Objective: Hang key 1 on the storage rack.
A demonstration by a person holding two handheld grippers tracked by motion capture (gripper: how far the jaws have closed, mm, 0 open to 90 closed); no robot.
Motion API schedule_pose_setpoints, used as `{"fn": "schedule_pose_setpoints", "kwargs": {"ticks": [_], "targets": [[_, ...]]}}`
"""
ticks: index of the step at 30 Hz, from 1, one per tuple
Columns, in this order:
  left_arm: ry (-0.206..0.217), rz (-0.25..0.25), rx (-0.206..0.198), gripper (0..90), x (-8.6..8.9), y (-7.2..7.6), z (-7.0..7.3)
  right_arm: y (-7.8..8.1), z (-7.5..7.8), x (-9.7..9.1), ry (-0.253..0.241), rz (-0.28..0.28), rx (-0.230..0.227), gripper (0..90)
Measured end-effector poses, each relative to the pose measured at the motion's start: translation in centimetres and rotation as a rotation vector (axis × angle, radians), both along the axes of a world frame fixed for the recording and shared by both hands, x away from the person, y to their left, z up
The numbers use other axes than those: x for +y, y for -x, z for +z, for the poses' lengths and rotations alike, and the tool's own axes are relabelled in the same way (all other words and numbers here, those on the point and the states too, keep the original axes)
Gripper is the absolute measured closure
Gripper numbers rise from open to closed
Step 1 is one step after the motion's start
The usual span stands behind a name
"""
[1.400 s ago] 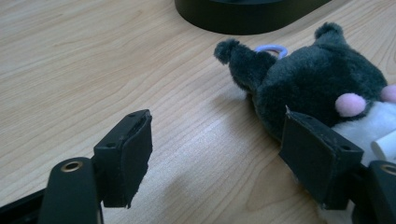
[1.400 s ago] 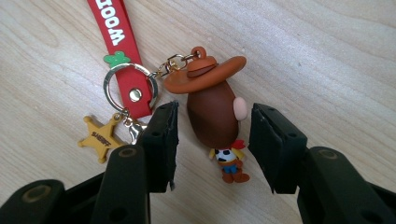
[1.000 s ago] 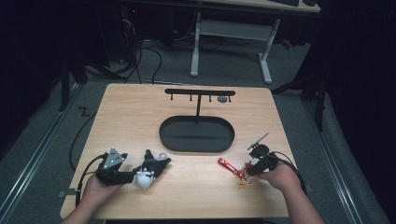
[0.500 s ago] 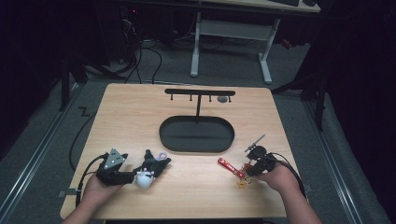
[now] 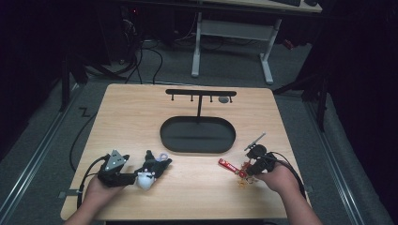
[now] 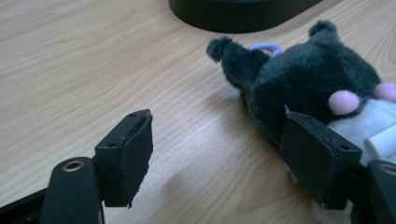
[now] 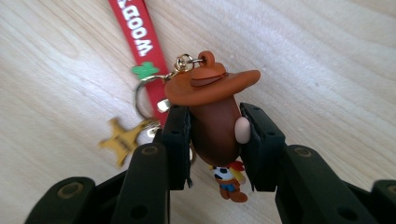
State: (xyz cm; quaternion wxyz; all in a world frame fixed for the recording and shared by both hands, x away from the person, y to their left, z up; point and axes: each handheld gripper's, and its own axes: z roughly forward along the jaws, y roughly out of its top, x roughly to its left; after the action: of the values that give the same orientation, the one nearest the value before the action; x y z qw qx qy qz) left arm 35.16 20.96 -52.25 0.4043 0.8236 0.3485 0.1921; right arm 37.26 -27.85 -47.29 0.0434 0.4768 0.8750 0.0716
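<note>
On light wooden desk (image 5: 141, 117): one grey plush toy (image 6: 303, 88) beside left hand-held gripper (image 6: 217, 154), gaping empty; one brown cowboy-figure keychain (image 7: 215, 116), clamped in right hand-held gripper (image 7: 215, 144), just closed.

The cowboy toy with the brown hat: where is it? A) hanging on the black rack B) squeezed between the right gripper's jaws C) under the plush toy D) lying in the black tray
B: in the right gripper view both pads of the right gripper press on the brown head of the cowboy toy, above the table.
</note>
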Motion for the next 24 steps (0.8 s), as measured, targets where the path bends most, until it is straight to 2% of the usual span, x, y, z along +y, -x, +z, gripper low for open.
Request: {"fn": "schedule_pose_setpoints", "kwargs": {"ticks": [2,5,11,12,13,16,17,24], "targets": [[0.008,-0.002,0.0,25.9,0.1,-0.1,0.0,0.0,0.7,0.1,0.012,0.017,-0.013,65.7],[0.009,-0.002,0.006,25.5,0.3,-0.2,0.0,0.1,1.8,0.3,0.018,-0.002,-0.027,65.8],[0.009,-0.004,-0.011,25.6,0.5,0.0,0.3,0.4,4.4,0.9,0.014,-0.024,-0.045,65.7],[0.009,-0.004,-0.011,25.6,0.5,0.0,0.3,0.4,4.4,0.9,0.014,-0.024,-0.045,65.7],[0.014,-0.003,-0.015,25.6,0.6,0.1,0.4,0.4,5.3,1.2,0.018,-0.033,-0.047,65.7],[0.018,-0.002,-0.016,25.6,0.7,0.1,0.4,0.3,6.2,1.5,0.027,-0.031,-0.053,65.7],[0.02,-0.002,-0.017,25.6,0.8,0.1,0.4,0.3,7.1,2.0,0.032,-0.024,-0.069,65.7],[0.028,0.006,-0.024,25.7,0.8,0.1,0.4,-0.2,9.6,3.0,0.01,-0.014,-0.08,65.7]]}}
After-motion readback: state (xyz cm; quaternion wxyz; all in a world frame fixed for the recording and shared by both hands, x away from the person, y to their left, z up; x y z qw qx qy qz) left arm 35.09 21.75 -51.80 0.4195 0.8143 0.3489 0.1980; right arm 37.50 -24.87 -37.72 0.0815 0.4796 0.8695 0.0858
